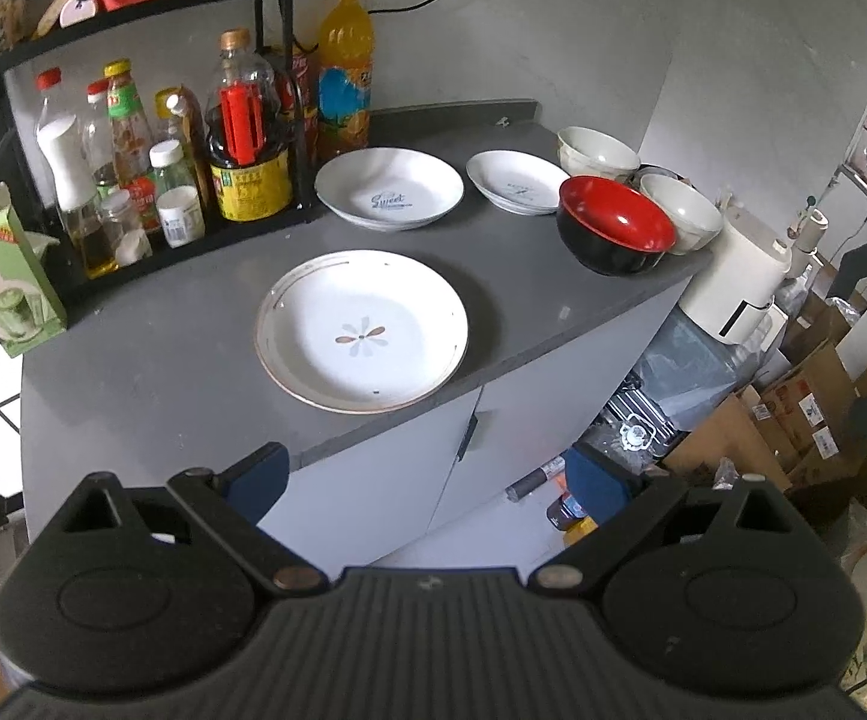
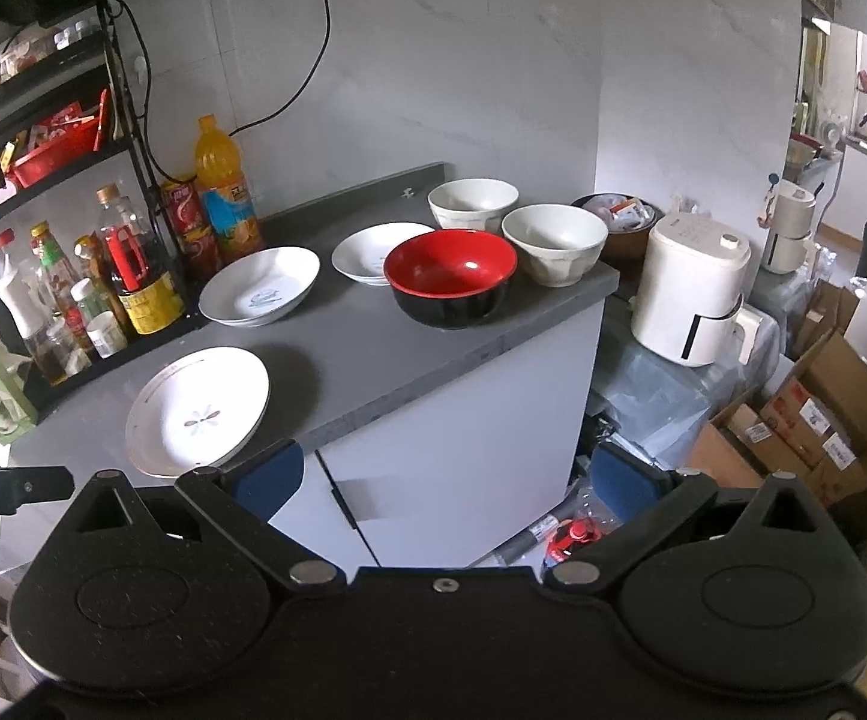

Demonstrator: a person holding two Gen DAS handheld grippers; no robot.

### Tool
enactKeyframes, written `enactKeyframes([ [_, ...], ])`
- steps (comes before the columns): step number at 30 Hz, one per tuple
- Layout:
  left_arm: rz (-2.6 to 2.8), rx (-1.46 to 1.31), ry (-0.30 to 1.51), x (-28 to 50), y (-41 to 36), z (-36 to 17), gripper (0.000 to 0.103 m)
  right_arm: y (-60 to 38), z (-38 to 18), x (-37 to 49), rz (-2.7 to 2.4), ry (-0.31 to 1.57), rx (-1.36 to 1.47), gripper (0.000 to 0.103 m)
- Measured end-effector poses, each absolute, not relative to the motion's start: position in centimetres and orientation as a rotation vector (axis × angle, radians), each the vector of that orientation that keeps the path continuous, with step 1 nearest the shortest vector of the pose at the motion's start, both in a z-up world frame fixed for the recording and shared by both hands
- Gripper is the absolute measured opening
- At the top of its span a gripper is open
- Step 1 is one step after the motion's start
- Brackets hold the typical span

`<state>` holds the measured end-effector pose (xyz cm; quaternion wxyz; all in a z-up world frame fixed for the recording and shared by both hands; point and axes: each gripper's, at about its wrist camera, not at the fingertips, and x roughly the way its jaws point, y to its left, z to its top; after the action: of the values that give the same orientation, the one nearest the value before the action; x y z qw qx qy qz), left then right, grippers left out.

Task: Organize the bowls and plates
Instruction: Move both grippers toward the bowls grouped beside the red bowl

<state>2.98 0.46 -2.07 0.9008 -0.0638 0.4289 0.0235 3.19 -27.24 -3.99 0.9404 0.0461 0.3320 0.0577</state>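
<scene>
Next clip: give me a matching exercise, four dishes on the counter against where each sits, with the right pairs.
Things:
1. flower plate
2. "Sweet" plate
3. red and black bowl
4. far white bowl

Places:
A. beside the orange drink bottle
B. by the back wall
C. nearest the counter's front edge
D. in front of the two white bowls

Pairs: 1-C, 2-A, 3-D, 4-B
</scene>
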Motion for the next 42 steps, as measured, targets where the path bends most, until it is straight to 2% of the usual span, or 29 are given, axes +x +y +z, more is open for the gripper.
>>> enactKeyframes([
  [20, 0.054, -0.147, 0.902, 5.9, 0.2, -2.4, 0.098, -27.4, -4.6, 5.5, 0.12, 0.695, 0.089, 0.103],
  [42, -0.002, -0.147, 0.904, 16.6, -0.1, -1.0, 0.098, -27.8, -4.0, 13.8, 0.069, 0.719, 0.161, 0.103],
])
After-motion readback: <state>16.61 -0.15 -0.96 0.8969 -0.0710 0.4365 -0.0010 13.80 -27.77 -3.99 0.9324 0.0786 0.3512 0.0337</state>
